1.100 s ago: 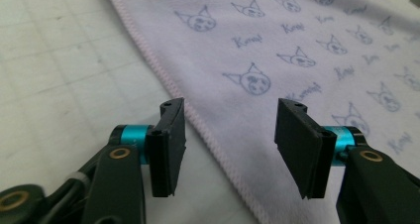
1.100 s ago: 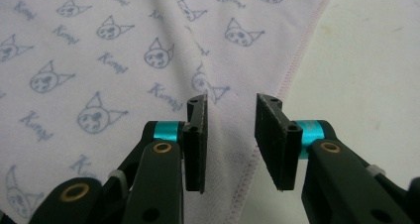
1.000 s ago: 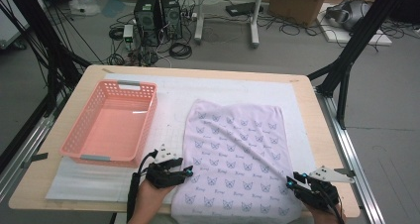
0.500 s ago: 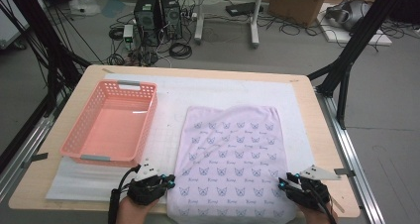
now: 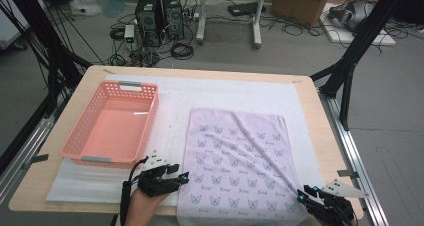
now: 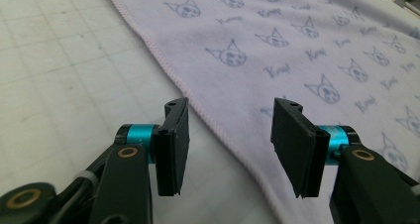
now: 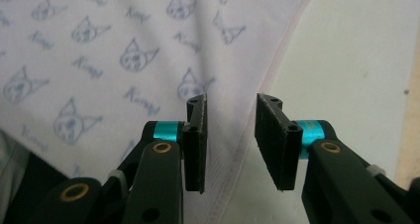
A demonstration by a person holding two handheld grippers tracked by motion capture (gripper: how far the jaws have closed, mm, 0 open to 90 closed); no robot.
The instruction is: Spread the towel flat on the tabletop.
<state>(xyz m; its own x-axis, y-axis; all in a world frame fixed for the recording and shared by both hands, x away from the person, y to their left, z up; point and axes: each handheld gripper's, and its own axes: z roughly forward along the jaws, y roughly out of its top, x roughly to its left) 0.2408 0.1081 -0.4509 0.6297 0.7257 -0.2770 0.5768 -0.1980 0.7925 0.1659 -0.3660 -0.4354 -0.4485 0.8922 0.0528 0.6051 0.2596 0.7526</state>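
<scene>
High view shows the lilac cat-print cotton towel (image 5: pixel 240 163) spread flat at the worktop's near edge, left tool (image 5: pixel 167 178) and right tool (image 5: pixel 312 198) both gaping at its near corners, so folding likely begins by pinching those hems

Lab, computer towers (image 5: pixel 159 13), floor cables (image 5: pixel 182 50), black frame struts (image 5: pixel 350 61)

The right gripper (image 7: pixel 230 135) hangs with its 2 black jaws parted and nothing between them. Under them lies a pale lilac towel (image 7: pixel 124 55) printed with blue cat faces, its stitched edge running between the jaws, white mat (image 7: pixel 356 60) beside it.
</scene>
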